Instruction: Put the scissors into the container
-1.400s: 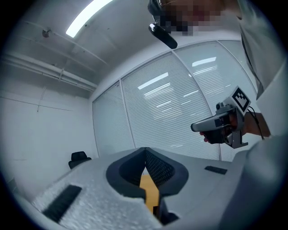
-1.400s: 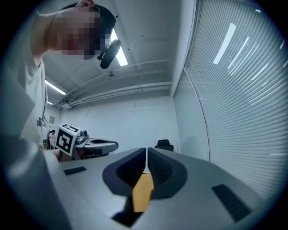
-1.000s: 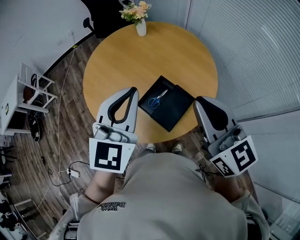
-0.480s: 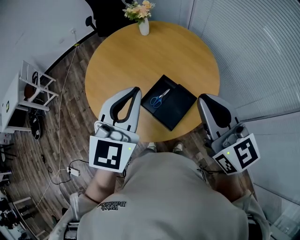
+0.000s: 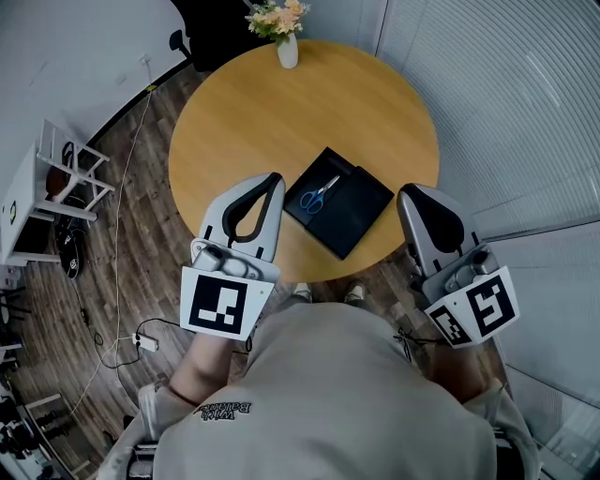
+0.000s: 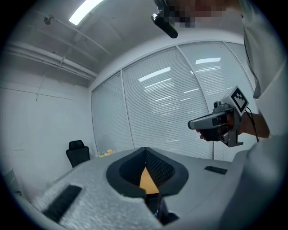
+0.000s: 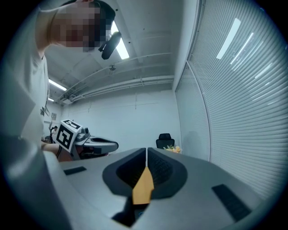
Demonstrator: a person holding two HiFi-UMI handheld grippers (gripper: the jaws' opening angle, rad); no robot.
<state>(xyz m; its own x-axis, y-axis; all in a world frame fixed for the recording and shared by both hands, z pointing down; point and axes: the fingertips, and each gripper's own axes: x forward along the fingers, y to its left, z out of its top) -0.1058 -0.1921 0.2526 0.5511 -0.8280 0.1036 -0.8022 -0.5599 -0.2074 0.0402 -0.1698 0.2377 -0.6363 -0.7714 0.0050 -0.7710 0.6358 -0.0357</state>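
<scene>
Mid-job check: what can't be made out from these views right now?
Scissors: head view, too small to tell whether the blades are open, or whether they lie inside the container or on top of it.
Table, near edge: head view, hidden by the left gripper, right gripper and the person's torso.
Flowers: head view, cut off by the top edge.
Table, both gripper views: each gripper's own body hides all but a sliver.

A vase of flowers [image 5: 285, 45] is set at the far edge of the round table [image 5: 281, 122]. A white rack [image 5: 67, 184] is placed on the wood floor [image 5: 141, 225].
</scene>
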